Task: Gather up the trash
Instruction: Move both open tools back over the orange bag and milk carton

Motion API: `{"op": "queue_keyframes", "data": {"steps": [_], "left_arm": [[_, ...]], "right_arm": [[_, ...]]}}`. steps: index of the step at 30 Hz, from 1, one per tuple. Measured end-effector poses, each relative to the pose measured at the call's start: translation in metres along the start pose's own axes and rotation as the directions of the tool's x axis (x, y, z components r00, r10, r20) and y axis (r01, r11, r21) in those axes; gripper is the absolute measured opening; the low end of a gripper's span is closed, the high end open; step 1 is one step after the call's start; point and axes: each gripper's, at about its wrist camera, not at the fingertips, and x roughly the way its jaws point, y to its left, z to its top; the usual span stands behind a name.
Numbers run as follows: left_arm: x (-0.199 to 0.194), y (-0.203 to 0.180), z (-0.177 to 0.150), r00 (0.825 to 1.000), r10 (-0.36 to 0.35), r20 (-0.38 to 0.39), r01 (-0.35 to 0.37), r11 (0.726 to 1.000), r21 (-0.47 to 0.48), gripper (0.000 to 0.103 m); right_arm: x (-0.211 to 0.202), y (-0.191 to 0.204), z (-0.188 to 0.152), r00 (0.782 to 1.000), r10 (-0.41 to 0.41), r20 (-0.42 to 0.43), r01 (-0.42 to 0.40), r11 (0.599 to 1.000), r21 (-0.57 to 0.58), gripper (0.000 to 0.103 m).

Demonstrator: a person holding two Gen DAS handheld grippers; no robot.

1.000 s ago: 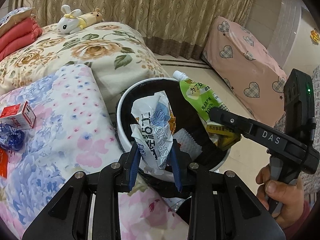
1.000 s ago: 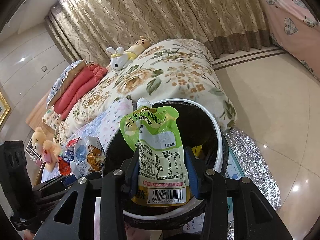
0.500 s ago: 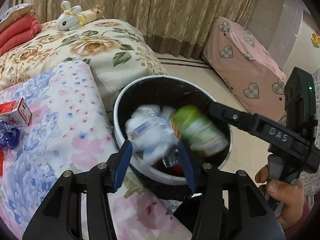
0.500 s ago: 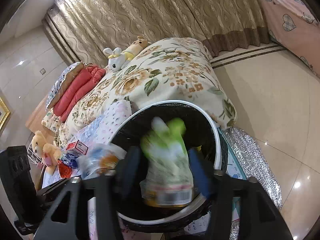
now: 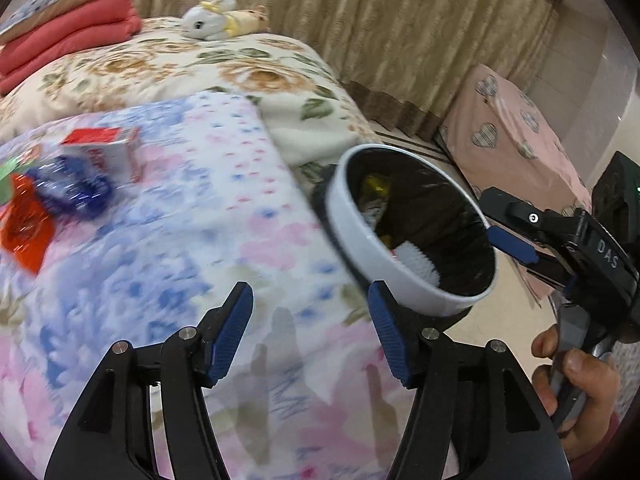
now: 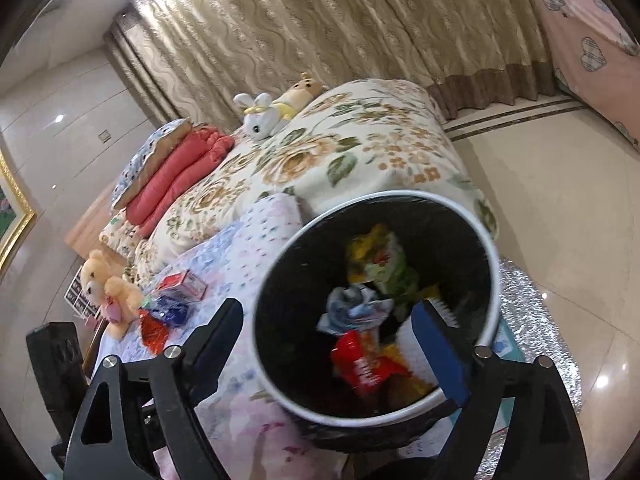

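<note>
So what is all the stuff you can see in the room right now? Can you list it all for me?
trash bin: one, white rim with black liner, beside the bed
trash in the bin: several wrappers, red, yellow, green and white, at the bottom
small carton: one, red and white, on the flowery blanket
loose wrappers: a few, blue, red and green, next to the carton
flowery blanket: one, pink and blue, on the bed
bunny toy: one, white, on the rose quilt, with a yellow toy beside it
teddy bear: one, tan, at the bed's far edge
folded quilts: one stack, coral red
curtain: beige, behind the bed
left gripper: black, blue pads, opening, empty
right gripper: black, opening, empty, over the bin
hand: one, holding the right gripper's handle
</note>
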Motion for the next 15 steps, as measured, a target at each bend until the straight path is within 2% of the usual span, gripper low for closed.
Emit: {"op": "queue_keyframes", "data": {"steps": [8, 15], "left_arm": [[-0.025, 0.040, -0.016, 0.998, 0.056, 0.028, -0.054, 0.997, -0.063, 0.063], [-0.041, 0.078, -0.030, 0.995, 0.092, 0.036, -0.086, 0.986, -0.142, 0.063]], "right_arm": [[0.015, 0.040, -0.018, 0.997, 0.046, -0.056, -0.048, 0.998, -0.046, 0.094], [0.035, 0.075, -0.033, 0.991, 0.078, -0.107, -0.088, 0.992, -0.091, 0.094]]}}
